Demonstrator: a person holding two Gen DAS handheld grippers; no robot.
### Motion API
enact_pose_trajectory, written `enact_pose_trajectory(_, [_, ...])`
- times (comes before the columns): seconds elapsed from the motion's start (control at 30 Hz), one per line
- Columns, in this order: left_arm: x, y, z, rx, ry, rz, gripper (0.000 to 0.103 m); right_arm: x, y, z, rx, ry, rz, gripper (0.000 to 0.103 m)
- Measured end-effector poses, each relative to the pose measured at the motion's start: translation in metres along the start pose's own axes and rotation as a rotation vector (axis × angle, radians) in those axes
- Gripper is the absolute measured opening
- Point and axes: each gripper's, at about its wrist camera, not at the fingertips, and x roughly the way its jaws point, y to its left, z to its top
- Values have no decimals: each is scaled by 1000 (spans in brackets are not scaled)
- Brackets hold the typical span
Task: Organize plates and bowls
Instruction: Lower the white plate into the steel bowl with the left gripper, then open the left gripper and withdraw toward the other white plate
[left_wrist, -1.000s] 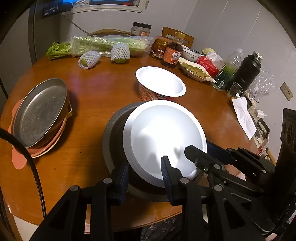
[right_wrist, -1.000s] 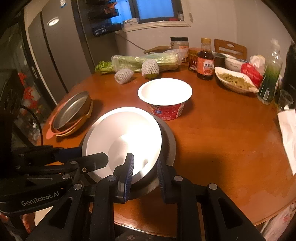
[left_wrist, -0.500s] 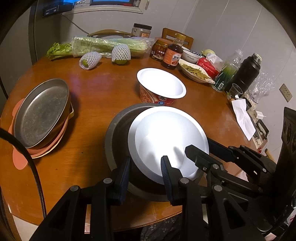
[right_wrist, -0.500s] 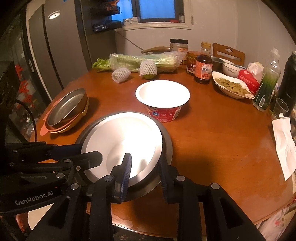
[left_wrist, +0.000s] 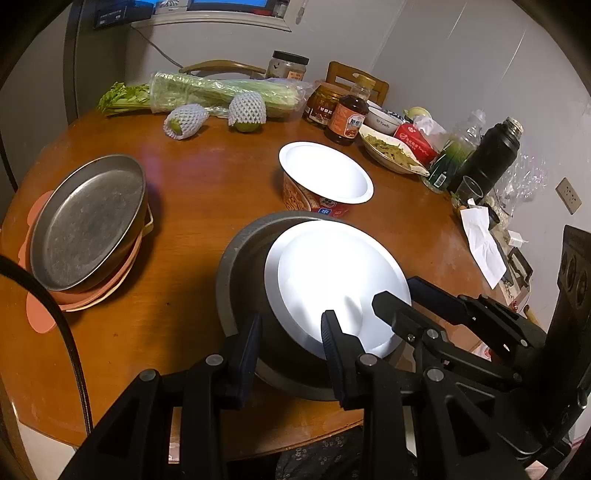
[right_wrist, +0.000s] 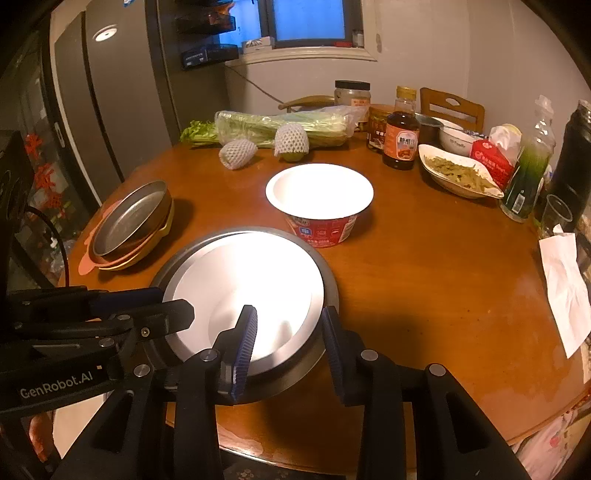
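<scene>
A round brown wooden table (right_wrist: 424, 266) holds bagged green celery (right_wrist: 280, 127), two foam-netted green fruits (right_wrist: 238, 153), a brown sauce bottle (right_wrist: 400, 138), a black thermos flask (left_wrist: 489, 157) and a white paper napkin (right_wrist: 565, 291).

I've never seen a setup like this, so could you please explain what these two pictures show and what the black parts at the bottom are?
There is no robot here. A person holds a black two-finger gripper in each hand, and each carries a wide-angle camera looking along its fingers. One picture comes from the left gripper, the other from the right gripper.

On the round wooden table a white plate lies inside a grey metal pan. The right gripper's jaws have just been opening and straddle the plate's near edge without pressing it. The left gripper's fingers straddle the pan's rim, but whether they grip it is unclear.

Further off are a red paper bowl, a stack of dishes, celery and a sauce bottle.
</scene>
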Motion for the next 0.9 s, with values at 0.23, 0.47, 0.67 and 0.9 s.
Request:
enact_pose_trajectory(0.23, [-5, -1, 1, -2, -15, -2, 33, -5, -3, 1, 11, -16, 3, 42])
enact_pose_trajectory(0.47, [-12, -1, 4, -9, -42, 2, 33, -7, -5, 1, 14, -23, 3, 43])
enact_pose_trajectory(0.67, [-17, -2, 10, -6, -63, 10, 34, -14, -6, 7, 6, -39, -10, 44])
enact_pose_trajectory(0.9, [-20, -2, 16, -2, -81, 19, 43, -16, -8, 15, 13, -43, -6, 45])
